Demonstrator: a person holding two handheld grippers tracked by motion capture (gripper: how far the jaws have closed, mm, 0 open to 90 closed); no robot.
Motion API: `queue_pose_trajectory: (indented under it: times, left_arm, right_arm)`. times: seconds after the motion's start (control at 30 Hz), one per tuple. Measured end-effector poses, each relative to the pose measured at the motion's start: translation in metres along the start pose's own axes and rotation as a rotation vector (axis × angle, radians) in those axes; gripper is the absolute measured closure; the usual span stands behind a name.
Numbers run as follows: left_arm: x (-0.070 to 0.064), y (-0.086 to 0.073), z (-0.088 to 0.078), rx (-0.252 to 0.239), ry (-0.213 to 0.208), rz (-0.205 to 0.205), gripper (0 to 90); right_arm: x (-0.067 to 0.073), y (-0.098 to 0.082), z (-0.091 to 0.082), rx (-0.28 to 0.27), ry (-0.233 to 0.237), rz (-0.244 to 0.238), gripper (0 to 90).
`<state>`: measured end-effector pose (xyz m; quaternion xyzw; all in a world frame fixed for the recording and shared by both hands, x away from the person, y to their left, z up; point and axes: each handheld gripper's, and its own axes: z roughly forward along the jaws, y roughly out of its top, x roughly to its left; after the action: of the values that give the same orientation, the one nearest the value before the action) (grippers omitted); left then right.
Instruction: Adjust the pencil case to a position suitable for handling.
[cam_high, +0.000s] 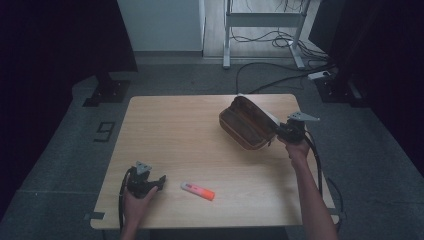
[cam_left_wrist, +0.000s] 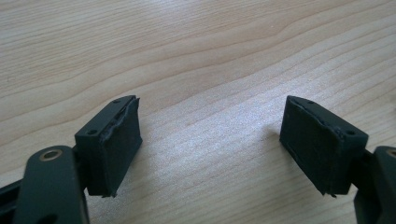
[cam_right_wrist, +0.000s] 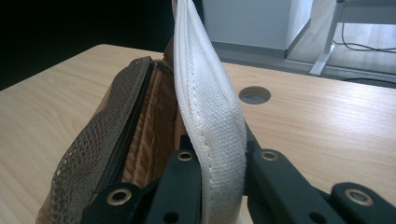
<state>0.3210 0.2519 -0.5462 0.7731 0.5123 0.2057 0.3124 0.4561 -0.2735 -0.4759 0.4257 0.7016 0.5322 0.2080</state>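
From the high view, a wooden table (cam_high: 200, 145) holds a brown pouch (cam_high: 246, 122) at its far right, tipped up on edge with its open side facing the camera. The person's right gripper (cam_high: 278, 131) meets the pouch at its right end. An orange-and-white marker (cam_high: 197, 190) (possibly a highlighter; the dim light makes it hard to tell) lies near the front edge, just beside the left gripper (cam_high: 159, 182), which rests on the table in the person's left hand (cam_high: 135, 200).

The right gripper view shows the grip itself: the jaws are clamped on the pouch's white woven edge (cam_right_wrist: 210, 116), which rises between them. Left of it, the mesh side, zipper and tan lining are visible; the pouch's lower part is cut off by the frame.

In the left gripper view, the jaws stand wide apart over bare wood, with nothing between the pads (cam_left_wrist: 119, 149).
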Motion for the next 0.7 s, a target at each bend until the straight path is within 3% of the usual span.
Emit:
queue_pose_trajectory:
  times: [0.7]
  left_arm:
    - [0.000, 0.000, 0.000, -0.002, 0.000, -0.002, 20.2]
  right_arm:
    - [0.018, -0.006, -0.007, 0.000, 0.060, -0.001, 83.9]
